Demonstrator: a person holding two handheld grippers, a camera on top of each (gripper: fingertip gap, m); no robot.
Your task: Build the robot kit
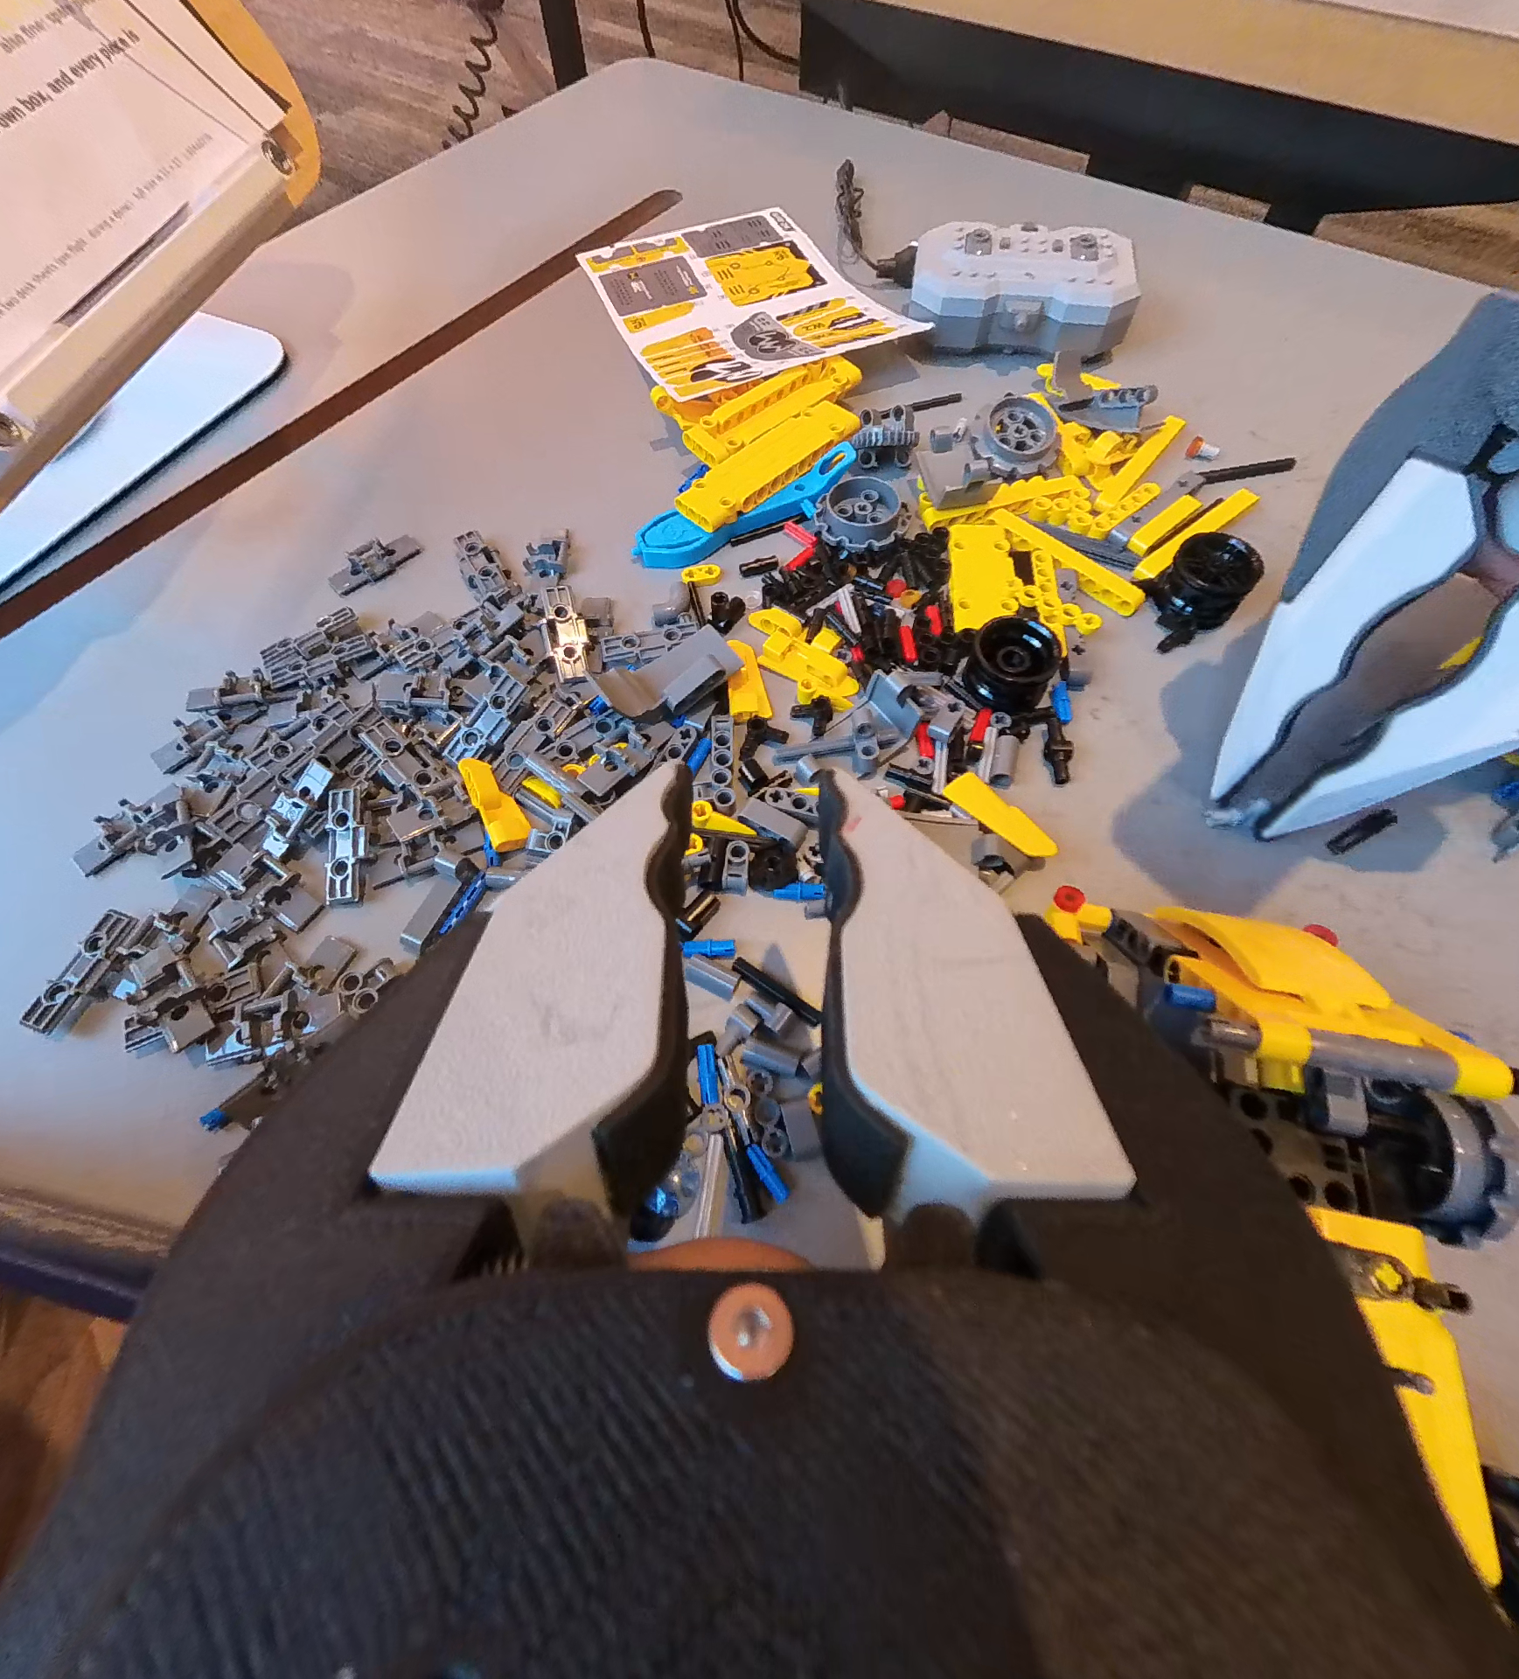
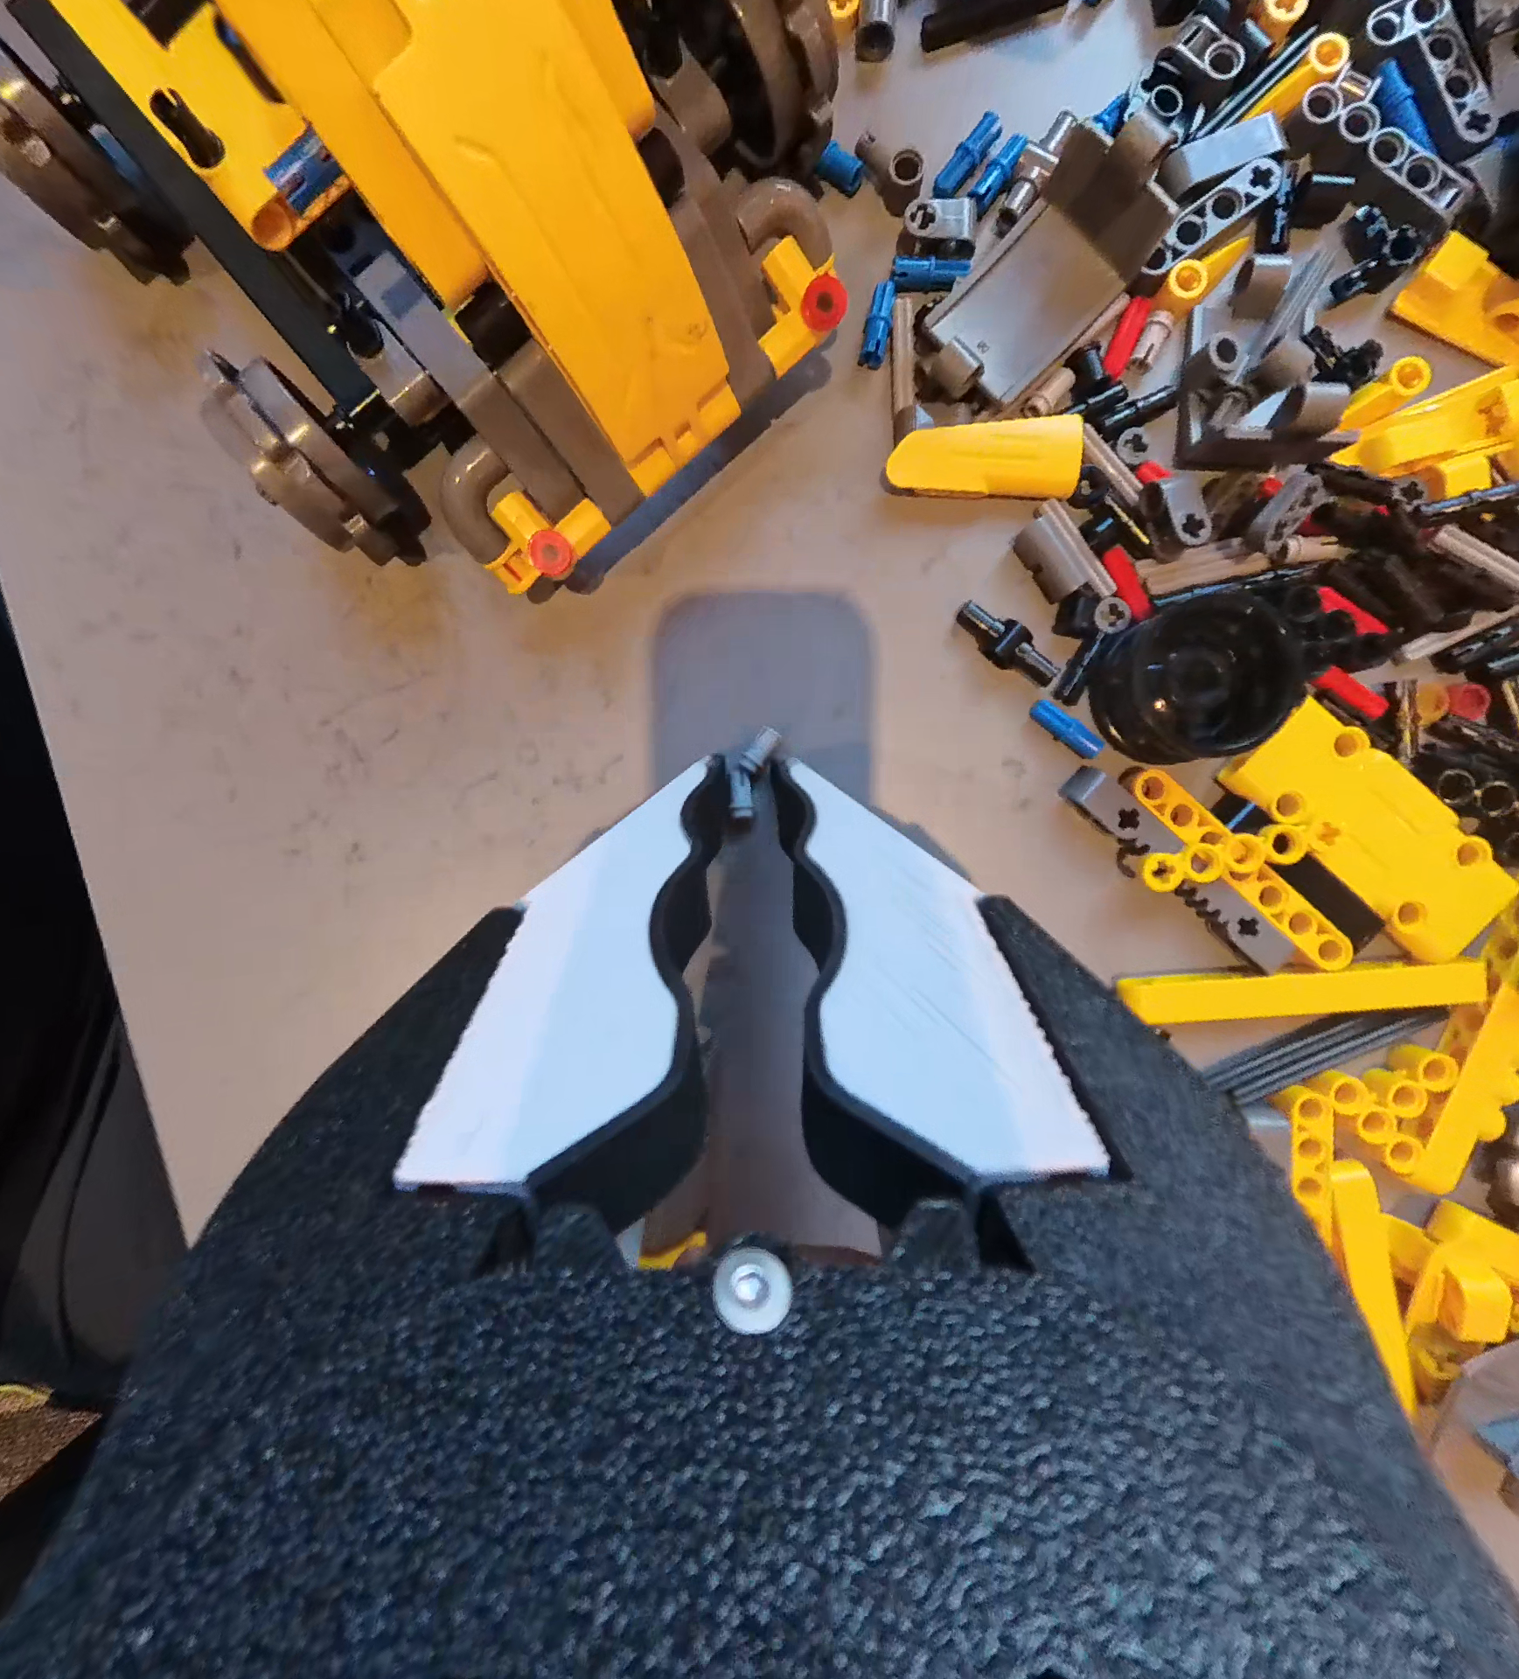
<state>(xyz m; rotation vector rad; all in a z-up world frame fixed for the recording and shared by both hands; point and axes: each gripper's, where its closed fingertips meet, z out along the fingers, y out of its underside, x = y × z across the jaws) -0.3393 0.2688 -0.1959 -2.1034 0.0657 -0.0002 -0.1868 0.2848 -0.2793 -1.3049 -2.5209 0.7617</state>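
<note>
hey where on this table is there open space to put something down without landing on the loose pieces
Bare table lies between the dark strip and the grey link pile. Another patch sits under the right gripper, between the yellow model and the black wheel. The middle, around the left gripper, is crowded.

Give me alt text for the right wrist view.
The right gripper pinches a small grey pin at its tips above a pale table. A part-built yellow vehicle sits ahead on the left, loose yellow, grey and black pieces on the right.
</note>
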